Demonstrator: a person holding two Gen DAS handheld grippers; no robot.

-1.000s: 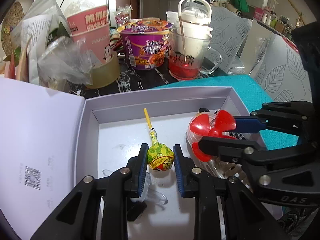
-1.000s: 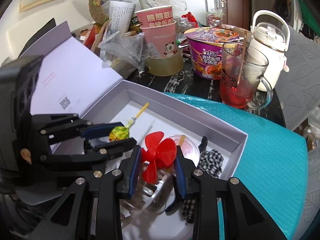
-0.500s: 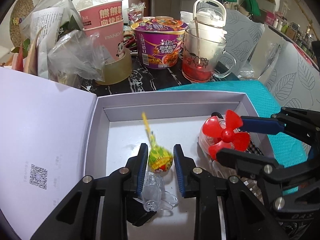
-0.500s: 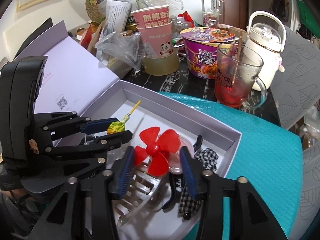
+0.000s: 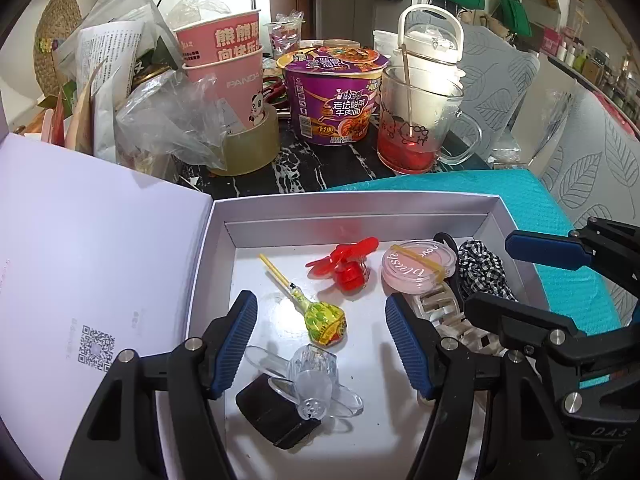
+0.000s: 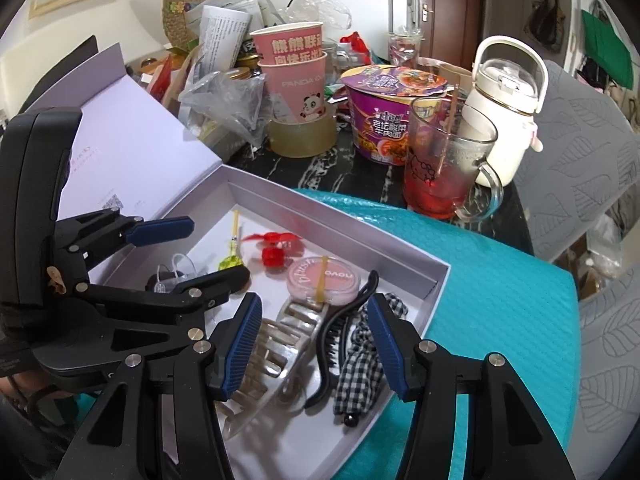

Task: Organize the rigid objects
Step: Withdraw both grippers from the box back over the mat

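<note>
I am opening my left claw (image 5: 320,344) around the lollipop (image 5: 325,322) lying free in the white box (image 5: 360,210), a light, stiff thing best taken at its wrapped head, while my right claw (image 6: 314,344) is hanging half open, empty.

Black tool (image 5: 320,336), ribbed blue pads (image 5: 236,336)
</note>
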